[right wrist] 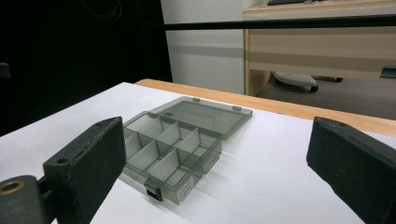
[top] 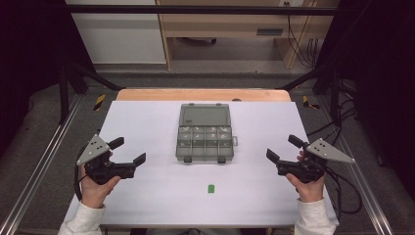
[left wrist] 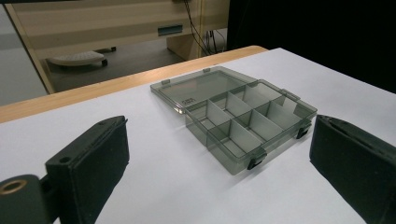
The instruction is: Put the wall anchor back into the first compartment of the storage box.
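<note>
Both tools, left and right, spread wide, empty. Compartment box open on worktop: light, rigid, slick plastic; probably best gripped by side walls.

The box was smoky grey and see-through with black clasps. The table was white, edged in pale wood, and a small green block lay on it.

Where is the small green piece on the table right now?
In the high view, the green piece lies alone on the white table, on the person's side of the open compartment box.
</note>
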`<state>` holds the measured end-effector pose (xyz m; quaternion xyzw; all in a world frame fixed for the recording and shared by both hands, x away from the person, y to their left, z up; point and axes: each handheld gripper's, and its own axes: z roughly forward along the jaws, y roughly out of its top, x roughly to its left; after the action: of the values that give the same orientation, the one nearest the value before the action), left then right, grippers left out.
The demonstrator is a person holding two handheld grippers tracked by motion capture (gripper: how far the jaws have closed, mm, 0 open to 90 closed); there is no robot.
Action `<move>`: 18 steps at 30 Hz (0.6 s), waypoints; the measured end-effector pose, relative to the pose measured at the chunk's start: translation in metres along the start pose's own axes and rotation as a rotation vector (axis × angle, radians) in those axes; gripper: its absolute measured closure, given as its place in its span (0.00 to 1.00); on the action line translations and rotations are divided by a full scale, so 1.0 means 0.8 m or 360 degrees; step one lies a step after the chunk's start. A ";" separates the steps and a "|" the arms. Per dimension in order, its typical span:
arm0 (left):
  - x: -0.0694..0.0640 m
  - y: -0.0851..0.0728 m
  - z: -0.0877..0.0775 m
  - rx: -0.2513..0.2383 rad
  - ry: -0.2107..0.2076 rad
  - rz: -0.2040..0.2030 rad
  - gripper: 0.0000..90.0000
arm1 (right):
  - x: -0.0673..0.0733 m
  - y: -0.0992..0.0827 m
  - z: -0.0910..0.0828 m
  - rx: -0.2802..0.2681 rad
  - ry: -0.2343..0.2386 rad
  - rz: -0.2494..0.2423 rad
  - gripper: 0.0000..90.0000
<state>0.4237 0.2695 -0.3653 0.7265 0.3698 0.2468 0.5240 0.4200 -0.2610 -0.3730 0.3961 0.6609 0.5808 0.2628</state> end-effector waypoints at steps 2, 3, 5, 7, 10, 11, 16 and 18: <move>-0.003 0.000 0.002 0.0008 0.0000 0.0010 0.05 | 0.000 0.000 0.000 0.0001 0.0001 -0.0001 0.06; -0.005 0.000 0.003 0.0010 -0.0002 0.0014 0.05 | 0.000 0.000 0.000 -0.0001 0.0003 0.0000 0.06; -0.009 0.000 0.006 0.0016 -0.0007 0.0018 0.05 | 0.000 -0.001 0.001 0.0009 0.0001 -0.0007 0.06; -0.013 0.000 0.008 0.0022 -0.0014 0.0021 0.05 | 0.001 -0.001 0.002 0.0016 -0.0002 -0.0006 0.05; -0.021 -0.001 0.015 0.0037 -0.0033 0.0015 0.05 | 0.002 -0.003 0.004 0.0028 0.0012 -0.0020 0.05; -0.024 -0.002 0.017 0.0043 -0.0039 0.0015 0.05 | 0.002 -0.003 0.005 0.0023 0.0011 -0.0018 0.05; -0.039 -0.004 0.027 0.0061 -0.0070 0.0003 0.05 | 0.003 -0.004 0.006 0.0039 0.0004 -0.0021 0.05; -0.046 -0.005 0.032 0.0074 -0.0079 0.0011 0.05 | 0.003 -0.004 0.006 0.0045 0.0003 -0.0025 0.05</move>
<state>0.4191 0.2259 -0.3767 0.7457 0.3597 0.2218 0.5151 0.4221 -0.2565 -0.3765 0.3941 0.6723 0.5697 0.2612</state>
